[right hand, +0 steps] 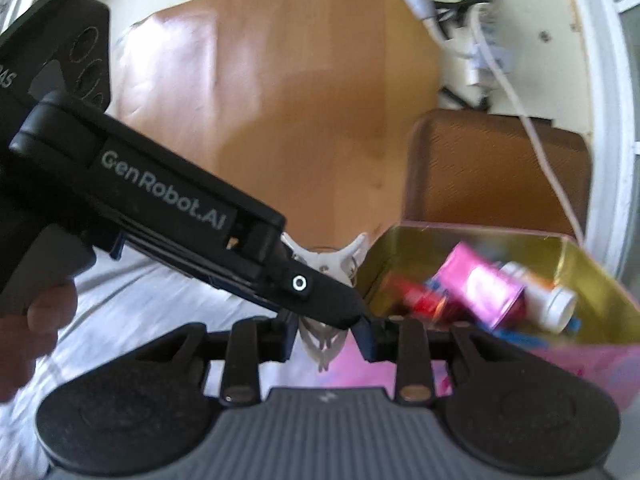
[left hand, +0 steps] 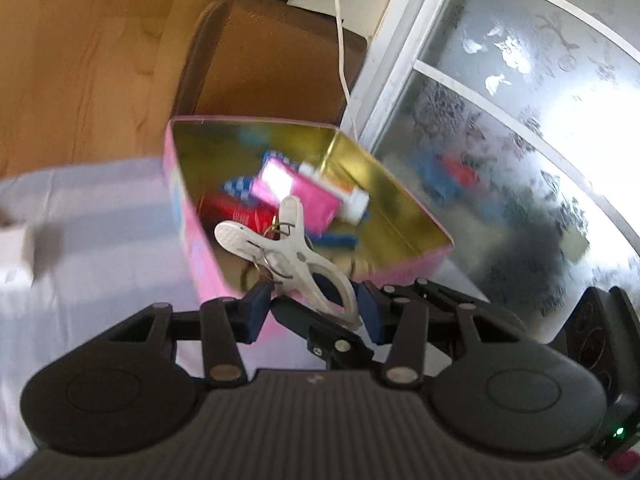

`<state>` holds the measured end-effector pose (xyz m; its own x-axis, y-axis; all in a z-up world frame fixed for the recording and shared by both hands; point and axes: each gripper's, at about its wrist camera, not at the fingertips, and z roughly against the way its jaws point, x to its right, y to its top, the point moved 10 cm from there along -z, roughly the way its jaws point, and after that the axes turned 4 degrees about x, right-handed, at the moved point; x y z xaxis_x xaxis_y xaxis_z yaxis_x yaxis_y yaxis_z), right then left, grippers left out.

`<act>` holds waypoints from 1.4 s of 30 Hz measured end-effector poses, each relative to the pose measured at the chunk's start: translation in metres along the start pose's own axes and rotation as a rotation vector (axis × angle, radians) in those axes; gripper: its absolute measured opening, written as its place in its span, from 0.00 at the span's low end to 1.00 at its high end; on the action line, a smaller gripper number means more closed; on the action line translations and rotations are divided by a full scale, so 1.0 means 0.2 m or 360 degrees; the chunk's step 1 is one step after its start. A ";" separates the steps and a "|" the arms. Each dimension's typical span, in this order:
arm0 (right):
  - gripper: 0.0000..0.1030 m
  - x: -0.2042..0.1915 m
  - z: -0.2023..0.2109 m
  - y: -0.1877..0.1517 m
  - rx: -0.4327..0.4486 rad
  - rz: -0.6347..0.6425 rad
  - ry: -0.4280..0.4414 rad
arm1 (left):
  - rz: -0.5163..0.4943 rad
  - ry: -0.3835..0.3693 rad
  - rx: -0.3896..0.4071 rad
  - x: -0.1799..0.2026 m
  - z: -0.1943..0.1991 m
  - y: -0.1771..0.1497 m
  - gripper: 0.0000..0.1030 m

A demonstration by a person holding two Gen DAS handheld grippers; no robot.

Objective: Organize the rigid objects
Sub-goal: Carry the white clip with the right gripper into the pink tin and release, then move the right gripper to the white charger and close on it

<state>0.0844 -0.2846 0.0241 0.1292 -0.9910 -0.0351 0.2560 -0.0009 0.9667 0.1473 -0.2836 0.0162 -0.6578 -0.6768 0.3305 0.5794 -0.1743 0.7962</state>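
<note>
White clip (left hand: 288, 256) between left gripper (left hand: 314, 314) fingers, apparently clamped, over pink tin (left hand: 192, 240); right gripper (right hand: 330, 338) grip unclear

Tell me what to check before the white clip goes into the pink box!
1. White clip held by the left claw: ok, its pads look pressed against it.
2. Right claw also gripping the clip: cannot tell, too blurry.
3. Clip over the pink box opening: not ok, the right view shows it beside the near corner.
4. Room inside the box: ok, bare gold floor near the front.
5. White cable out of the way: ok, it hangs behind the box.
</note>
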 end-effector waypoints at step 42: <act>0.46 -0.53 -0.68 0.06 -0.0396 -0.0143 0.0266 | 0.0330 0.1230 0.0308 -1.43 0.65 -0.37 0.64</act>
<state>0.2035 -0.1617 0.0059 0.2456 -0.9527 -0.1789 0.4974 -0.0345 0.8669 0.2297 0.0155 -0.0722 0.0110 -0.9955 0.0946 0.5129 0.0868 0.8540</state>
